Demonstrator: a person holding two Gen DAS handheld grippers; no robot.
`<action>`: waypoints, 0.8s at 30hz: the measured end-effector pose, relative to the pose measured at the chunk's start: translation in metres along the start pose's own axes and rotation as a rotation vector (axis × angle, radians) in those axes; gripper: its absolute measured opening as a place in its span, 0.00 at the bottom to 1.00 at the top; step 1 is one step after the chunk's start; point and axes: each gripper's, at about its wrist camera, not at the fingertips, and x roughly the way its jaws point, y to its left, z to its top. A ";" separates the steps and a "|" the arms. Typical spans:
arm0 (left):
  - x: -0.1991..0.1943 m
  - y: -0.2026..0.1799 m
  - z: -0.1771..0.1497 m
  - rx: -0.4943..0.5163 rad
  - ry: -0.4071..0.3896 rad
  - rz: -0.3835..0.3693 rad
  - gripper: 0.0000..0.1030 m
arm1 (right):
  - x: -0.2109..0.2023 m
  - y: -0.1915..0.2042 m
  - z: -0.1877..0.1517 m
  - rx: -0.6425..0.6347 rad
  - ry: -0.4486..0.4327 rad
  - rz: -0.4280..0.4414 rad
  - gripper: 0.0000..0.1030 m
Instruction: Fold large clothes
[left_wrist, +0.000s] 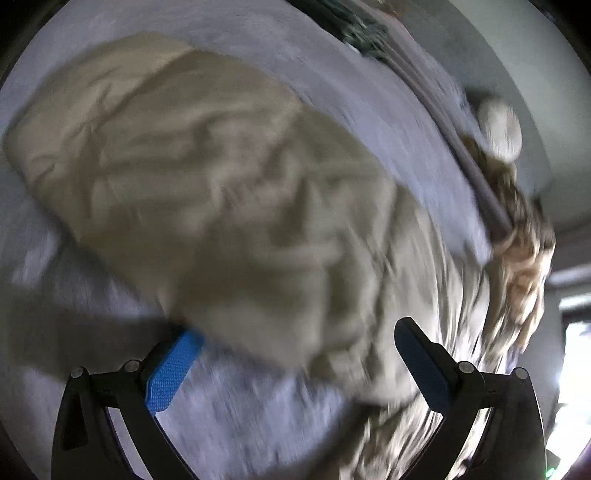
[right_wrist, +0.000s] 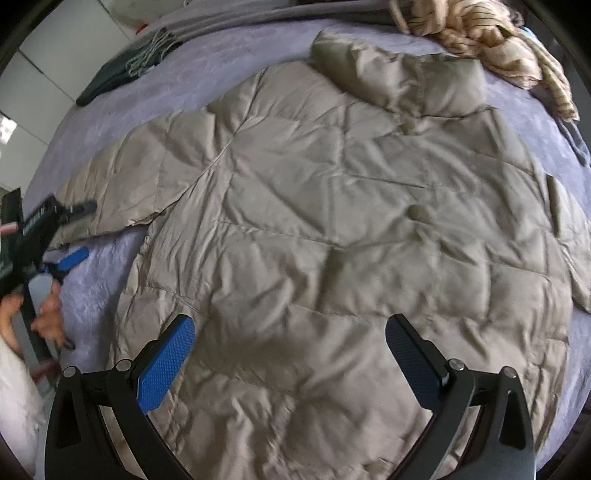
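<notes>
Most of the bed (right_wrist: 229, 62) is covered by the spread beige jacket (right_wrist: 332, 206). Bare purple cover is left along the left edge, beside the outstretched sleeve (right_wrist: 122, 177). The far edge is blocked by a dark garment (right_wrist: 122, 70) and a striped cloth (right_wrist: 491, 40).

a lavender bedspread (right_wrist: 192, 66) covers the bed, pale wall panels (right_wrist: 40, 70) behind, a bright window (left_wrist: 576, 354) beside.
</notes>
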 end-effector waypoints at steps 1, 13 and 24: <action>0.001 0.005 0.009 -0.019 -0.015 -0.009 1.00 | 0.002 0.004 0.002 -0.005 -0.006 0.004 1.00; -0.020 0.002 0.070 0.131 -0.232 0.150 0.08 | 0.042 0.051 0.055 -0.004 -0.089 0.157 1.00; -0.109 -0.110 0.036 0.502 -0.399 0.107 0.08 | 0.103 0.077 0.088 0.170 -0.080 0.490 0.09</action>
